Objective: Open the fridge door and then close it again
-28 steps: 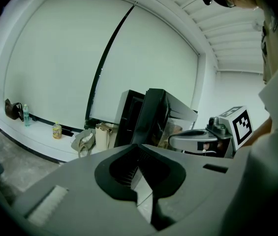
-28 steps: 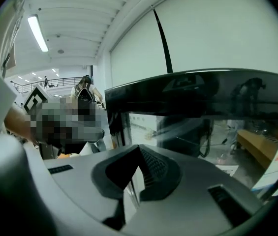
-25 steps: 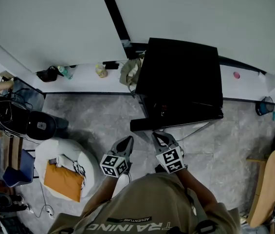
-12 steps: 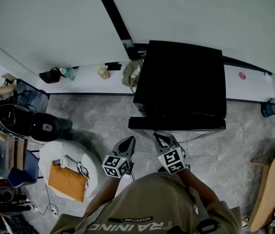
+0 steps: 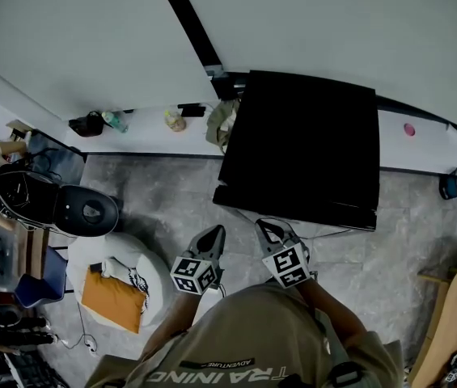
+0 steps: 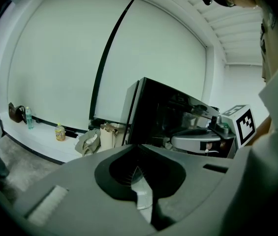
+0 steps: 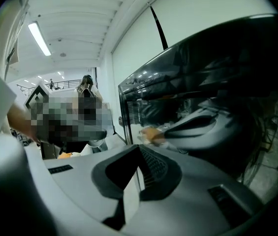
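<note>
Grey floor (image 5: 163, 192); fridge (image 5: 305, 140) apparently closed.

Grey floor (image 5: 171, 192); fridge (image 5: 301, 144), perhaps beanbag (image 5: 115, 273).

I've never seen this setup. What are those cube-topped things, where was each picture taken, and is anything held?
There is no robot: a person holds a two-jaw clamp in each hand, the left hand-held gripper and the right hand-held gripper, each carrying a marker cube. The head view looks down from the person's head at them and a black fridge, its door apparently shut. The two gripper views come from cameras riding on each clamp. Both pairs of jaws are together, holding nothing. A white beanbag lies on the floor.
</note>
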